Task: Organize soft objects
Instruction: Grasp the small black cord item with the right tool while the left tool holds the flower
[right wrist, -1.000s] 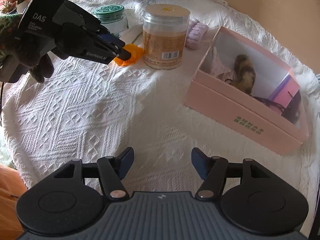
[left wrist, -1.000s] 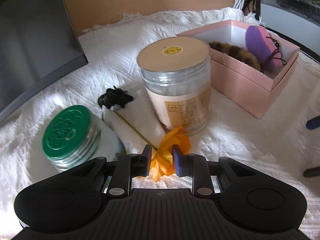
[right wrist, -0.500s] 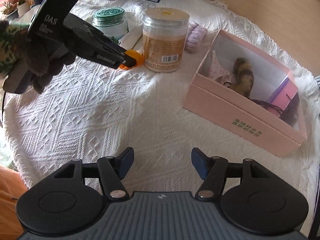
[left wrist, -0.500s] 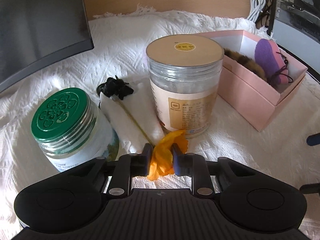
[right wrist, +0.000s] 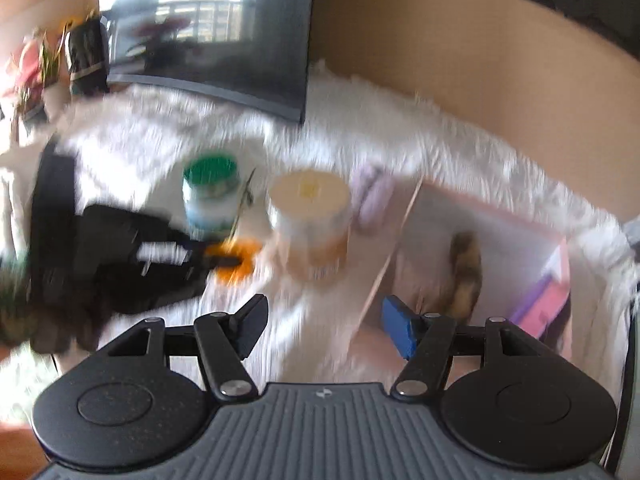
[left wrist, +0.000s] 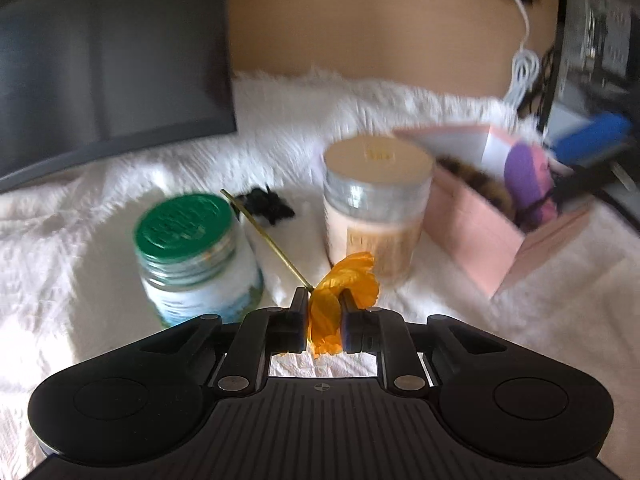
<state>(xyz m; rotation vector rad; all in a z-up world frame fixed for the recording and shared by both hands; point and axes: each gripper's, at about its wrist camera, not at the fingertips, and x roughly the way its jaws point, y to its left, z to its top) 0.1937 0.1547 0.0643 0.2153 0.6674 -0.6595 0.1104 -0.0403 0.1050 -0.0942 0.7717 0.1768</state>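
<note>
Far left, a green-lidded jar (left wrist: 196, 256) stands on the white tabletop cover (left wrist: 80, 240). Next, the left tool (left wrist: 324, 316): jaws closing on the orange fabric flower (left wrist: 340, 296), petals bunched between the pads, thin stem trailing back toward the jar. It looks featherlight and floppy, so gripping the bloom's base should steady it. Then the tan-lidded jar (left wrist: 376, 200), then the pink box (left wrist: 496, 236). The right tool (right wrist: 324, 328) hangs wide, empty.
</note>
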